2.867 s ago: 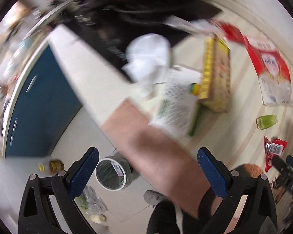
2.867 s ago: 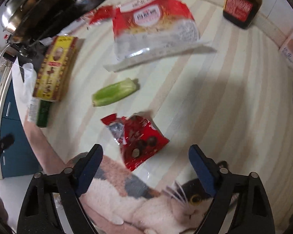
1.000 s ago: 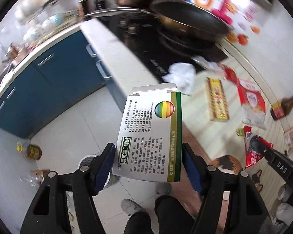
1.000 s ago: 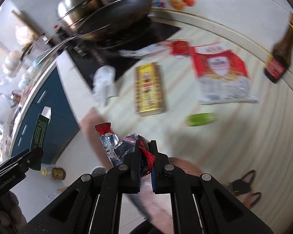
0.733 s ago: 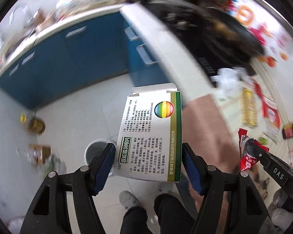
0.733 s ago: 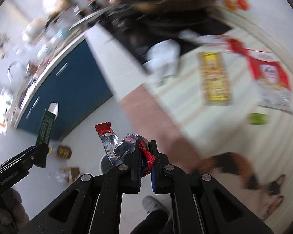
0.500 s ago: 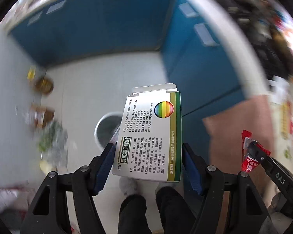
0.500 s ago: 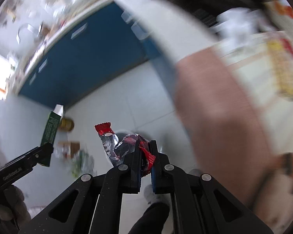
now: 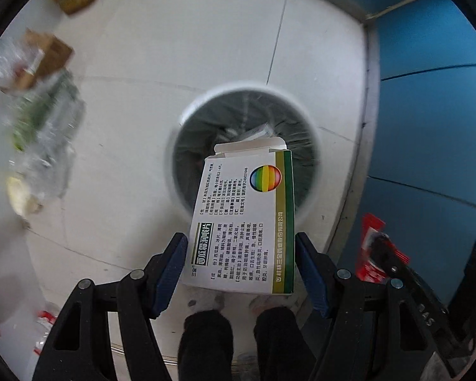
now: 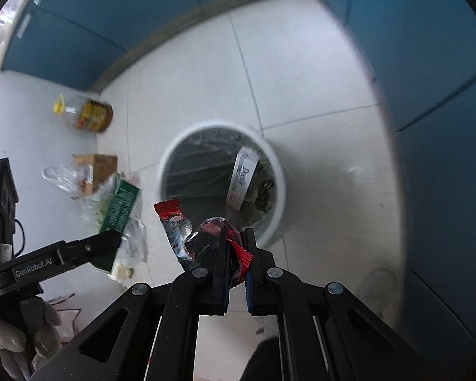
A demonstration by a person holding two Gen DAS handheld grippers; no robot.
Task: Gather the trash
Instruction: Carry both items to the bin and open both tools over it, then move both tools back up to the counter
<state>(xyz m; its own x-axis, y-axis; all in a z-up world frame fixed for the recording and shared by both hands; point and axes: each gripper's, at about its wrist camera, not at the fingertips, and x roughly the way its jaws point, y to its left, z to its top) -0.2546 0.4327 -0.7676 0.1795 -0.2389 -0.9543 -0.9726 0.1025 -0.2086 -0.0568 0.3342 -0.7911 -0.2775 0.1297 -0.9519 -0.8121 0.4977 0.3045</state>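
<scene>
A: Where is the trash right now?

B: The medicine box [image 9: 242,222] sits clamped between the blue pads of the left gripper [image 9: 240,266], gripped by its 2 narrow sides; its open flap end points down toward the trash bin [image 9: 174,146], so I judge a release would drop it inside; the red snack wrapper [image 10: 206,235] is pinched flat in the right gripper [image 10: 236,266], jaws almost closed on the foil

A: Why are both held like that?

B: Both hang above the bin's mouth, likely so the 2 pieces fall in together; the wrapper sits near the rim's front edge, so it may need a little more reach

A: And the materials?

B: The box is thin glossy card, white with a green edge and a rainbow disc; the wrapper is crinkled foil, red outside, silver within; the bin is round, white-rimmed, lined with a dark bag holding 1 white carton [image 10: 242,177]; it stands on pale floor tiles [image 10: 301,73] beside blue cabinets [image 9: 434,133], with a yellow-capped oil bottle [image 10: 85,114] well apart
</scene>
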